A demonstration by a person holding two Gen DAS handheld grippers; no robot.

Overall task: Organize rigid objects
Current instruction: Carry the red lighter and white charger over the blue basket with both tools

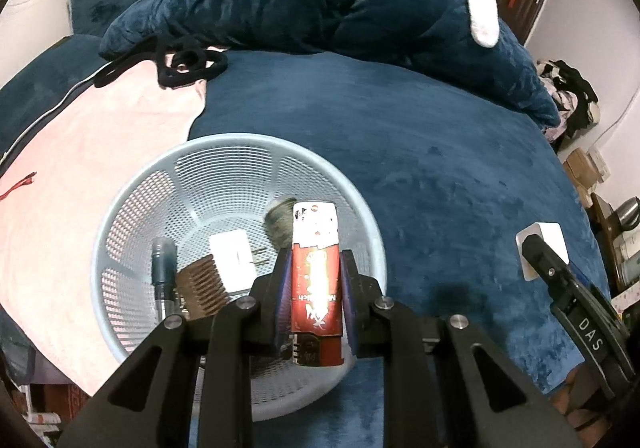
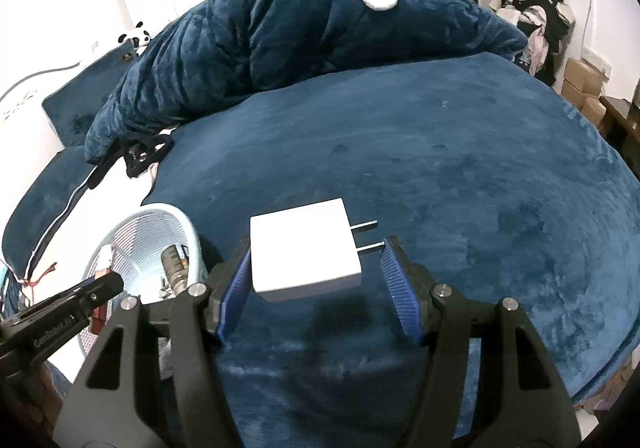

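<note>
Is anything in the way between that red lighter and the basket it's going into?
Nothing visible. The left gripper holds the lighter right over the open basket. Below it lie a white charger, a comb and a dark tube, with bare mesh still free.

Your left gripper (image 1: 316, 280) points steeply down, its blue-padded jaws drawn narrow and pressed against both sides of a red lighter (image 1: 317, 288) held lengthwise between them. Your right gripper (image 2: 316, 284) tilts downward too, jaws standing about half apart around a white charger (image 2: 304, 248); the left pad lies against the block's side, while the right pad stands clear of it, beside the prongs. In the left wrist view the right gripper's black finger reaches in from the right edge; in the right wrist view the left gripper enters from the lower left.
</note>
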